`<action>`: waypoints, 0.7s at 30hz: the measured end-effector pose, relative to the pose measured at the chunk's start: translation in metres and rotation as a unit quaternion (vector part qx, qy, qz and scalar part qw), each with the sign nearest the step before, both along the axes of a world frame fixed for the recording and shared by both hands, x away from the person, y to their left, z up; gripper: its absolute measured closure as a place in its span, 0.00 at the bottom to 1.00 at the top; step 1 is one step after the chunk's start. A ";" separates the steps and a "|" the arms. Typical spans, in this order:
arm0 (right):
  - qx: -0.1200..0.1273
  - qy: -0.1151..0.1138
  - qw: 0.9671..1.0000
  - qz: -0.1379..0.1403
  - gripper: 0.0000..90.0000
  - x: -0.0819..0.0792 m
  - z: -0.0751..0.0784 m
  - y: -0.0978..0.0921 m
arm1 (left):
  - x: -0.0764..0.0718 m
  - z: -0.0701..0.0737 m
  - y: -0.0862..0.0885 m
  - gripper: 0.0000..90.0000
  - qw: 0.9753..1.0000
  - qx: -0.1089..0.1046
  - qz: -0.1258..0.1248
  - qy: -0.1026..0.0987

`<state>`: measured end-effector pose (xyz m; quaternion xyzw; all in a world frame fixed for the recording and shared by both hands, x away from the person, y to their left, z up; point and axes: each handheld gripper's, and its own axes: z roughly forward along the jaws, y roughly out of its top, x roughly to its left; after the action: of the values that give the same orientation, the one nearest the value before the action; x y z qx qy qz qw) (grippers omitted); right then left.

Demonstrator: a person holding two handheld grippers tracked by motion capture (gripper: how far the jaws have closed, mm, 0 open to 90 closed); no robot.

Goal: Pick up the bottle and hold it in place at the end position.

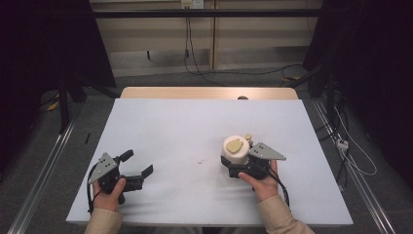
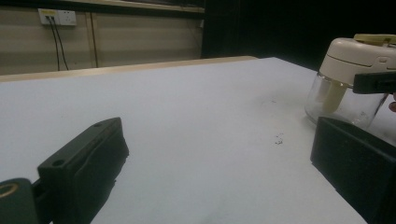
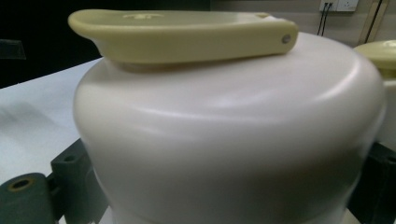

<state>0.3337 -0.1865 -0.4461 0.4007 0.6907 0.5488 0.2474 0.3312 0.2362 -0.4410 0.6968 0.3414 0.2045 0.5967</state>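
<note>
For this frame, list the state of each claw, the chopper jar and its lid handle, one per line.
Left claw: open, holding nothing, resting low at the white table cover.
Right claw: jaws on either side of the chopper jar; firm grip cannot be confirmed.
Chopper jar: upright on the cover, cream lid on.
Lid handle: lying flat on the lid.
</note>
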 end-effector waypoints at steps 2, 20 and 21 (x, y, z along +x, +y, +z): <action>0.000 -0.002 1.000 0.000 0.07 0.002 0.001 0.001 | 0.000 0.000 0.000 0.03 1.000 -0.002 0.001 0.002; -0.003 -0.010 1.000 0.004 0.07 0.011 0.005 0.004 | 0.000 0.000 -0.001 0.03 1.000 0.002 0.000 -0.001; -0.004 -0.011 1.000 0.002 0.07 0.011 0.005 0.005 | 0.000 0.000 -0.001 0.03 1.000 0.002 -0.001 -0.002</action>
<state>0.3452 -0.1815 -0.4408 0.3920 0.6911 0.5509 0.2553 0.3317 0.2350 -0.4411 0.6978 0.3390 0.2057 0.5965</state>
